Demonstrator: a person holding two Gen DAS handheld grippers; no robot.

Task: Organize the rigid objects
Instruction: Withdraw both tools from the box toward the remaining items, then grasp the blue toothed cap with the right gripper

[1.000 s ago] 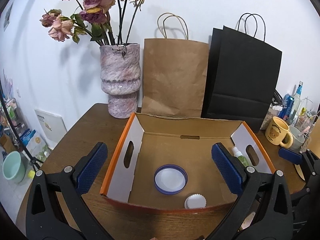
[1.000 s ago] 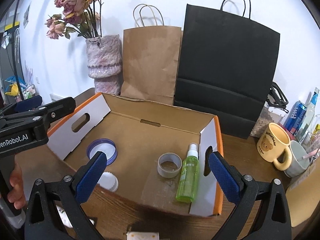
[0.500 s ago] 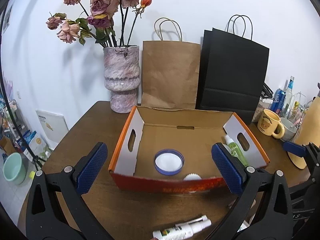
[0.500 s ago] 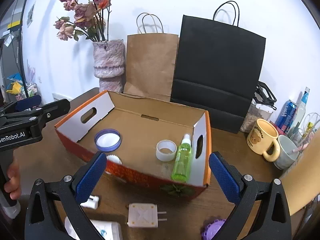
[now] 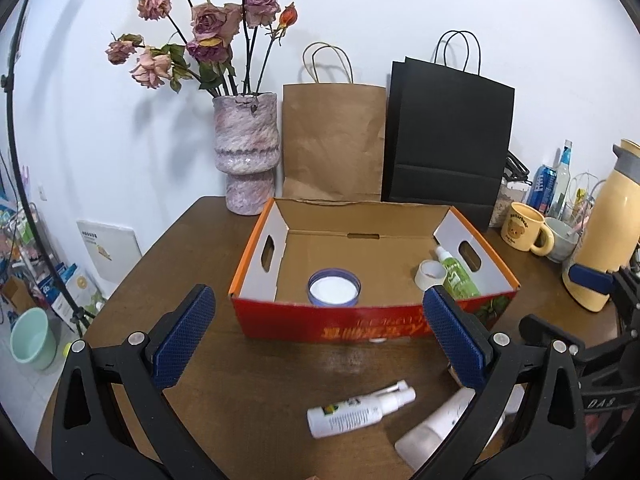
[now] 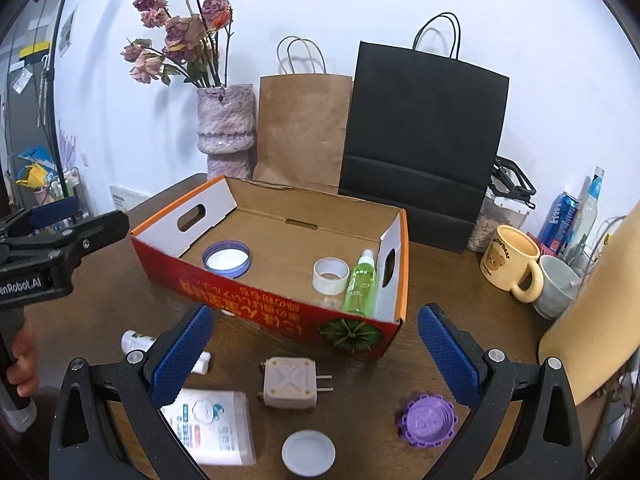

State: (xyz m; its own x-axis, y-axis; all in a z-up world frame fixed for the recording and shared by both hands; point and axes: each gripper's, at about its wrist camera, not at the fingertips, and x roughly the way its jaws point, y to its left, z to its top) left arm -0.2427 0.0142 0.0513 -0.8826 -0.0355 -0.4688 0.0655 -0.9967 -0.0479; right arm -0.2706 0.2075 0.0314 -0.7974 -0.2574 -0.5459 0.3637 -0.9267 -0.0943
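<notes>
Cardboard box (image 6: pixel 280 240), mid-worktop (image 6: pixel 460 280): holds purple-rimmed lid (image 6: pixel 227 259), tape roll (image 6: pixel 330 275), green spray bottle (image 6: pixel 361 283). Before it, right view only: plug adapter (image 6: pixel 289 383), purple gear cap (image 6: pixel 426 420). Both hand-held grippers (image 5: pixel 320 340) (image 6: pixel 316 354) spread, empty

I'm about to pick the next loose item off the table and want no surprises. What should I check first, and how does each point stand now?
1. Right gripper open and empty: ok, jaws spread wide, nothing between them.
2. Left gripper open and empty: ok.
3. Free floor left in the box: ok; only the blue-rimmed lid, tape roll and green spray bottle show inside.
4. Loose items within view: ok; plug adapter, purple gear cap, white round lid and white spray bottle lie on the table.
5. Adapter free of neighbours: ok, nothing touches it.
6. Grippers apart from each other: ok.
</notes>
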